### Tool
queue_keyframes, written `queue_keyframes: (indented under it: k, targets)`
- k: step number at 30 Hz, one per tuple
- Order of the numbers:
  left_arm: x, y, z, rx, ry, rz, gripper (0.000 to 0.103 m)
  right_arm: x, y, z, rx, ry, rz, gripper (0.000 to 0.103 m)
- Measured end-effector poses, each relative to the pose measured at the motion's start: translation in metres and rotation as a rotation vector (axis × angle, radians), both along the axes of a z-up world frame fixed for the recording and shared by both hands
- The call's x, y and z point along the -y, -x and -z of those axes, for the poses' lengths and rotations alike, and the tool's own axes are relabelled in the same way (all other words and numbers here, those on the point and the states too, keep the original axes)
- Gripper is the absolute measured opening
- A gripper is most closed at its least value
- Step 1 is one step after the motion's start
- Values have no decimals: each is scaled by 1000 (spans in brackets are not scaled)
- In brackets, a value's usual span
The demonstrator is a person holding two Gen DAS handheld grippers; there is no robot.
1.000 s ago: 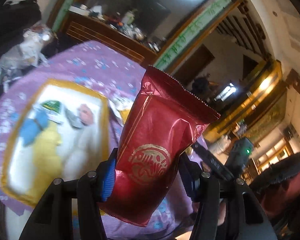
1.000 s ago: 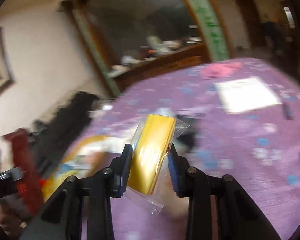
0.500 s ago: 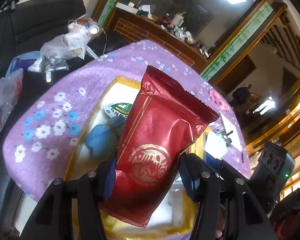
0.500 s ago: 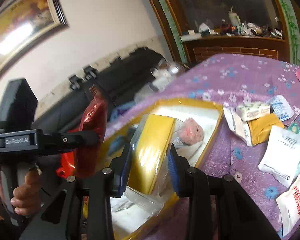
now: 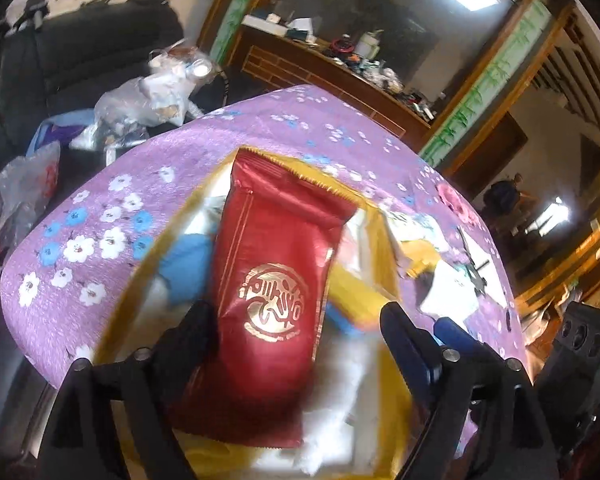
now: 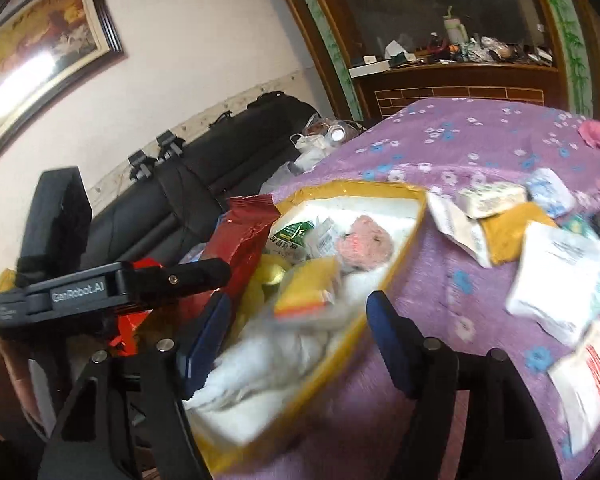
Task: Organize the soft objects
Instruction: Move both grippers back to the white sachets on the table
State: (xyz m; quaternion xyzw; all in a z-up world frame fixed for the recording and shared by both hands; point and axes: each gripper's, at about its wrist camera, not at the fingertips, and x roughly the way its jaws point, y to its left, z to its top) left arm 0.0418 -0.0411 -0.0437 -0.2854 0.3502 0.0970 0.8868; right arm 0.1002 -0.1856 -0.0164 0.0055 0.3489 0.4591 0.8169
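Note:
My left gripper [image 5: 296, 320] is open over the yellow-rimmed box [image 5: 384, 236]. The red snack packet [image 5: 276, 280] is loose between its spread jaws, leaning toward the left finger, above the box. My right gripper [image 6: 296, 316] is open over the same box [image 6: 416, 216]. The yellow packet in clear wrap [image 6: 308, 288] is out of the jaws and lies in the box on white stuffing. The red packet [image 6: 244, 236] and the left gripper body [image 6: 112, 288] show at the box's left side. A pink soft toy [image 6: 364, 240] and a green-and-white pack [image 6: 292, 236] lie inside.
The box sits on a purple flowered tablecloth [image 6: 480, 144]. Several white and tan packets [image 6: 560, 276] lie to the right of the box. A black sofa [image 6: 228, 160] with plastic bags [image 5: 140, 100] is behind the table. A wooden cabinet [image 6: 460, 84] stands at the back.
Both grippers have opened. The yellow packet has dropped from the right gripper into the box. The red packet has come loose in the left gripper, which moved lower over the box.

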Motion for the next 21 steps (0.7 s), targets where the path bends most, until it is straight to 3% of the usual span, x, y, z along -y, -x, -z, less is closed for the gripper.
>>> queue_keyframes:
  k: [5,8,10,12,16,21]
  targets:
    - [44,-2,-24,7,-65,57,88,53,-6,0,-56,-43,50,71]
    - [86,-20,-31,-36,-120,163,88,87,-8,5,-77,-55,84,72]
    - [112,-32,-27,-52,-91,259,88,108,-11,10,-85,-44,121,73]
    - [125,-38,-25,-55,-60,293,88,128,-14,13,-92,-36,165,73]
    - [137,-36,-20,-56,-33,297,88,159,-14,12,-62,-9,215,74]
    - [146,-40,-20,-57,-38,321,88,173,-43,20,-97,83,285,74]
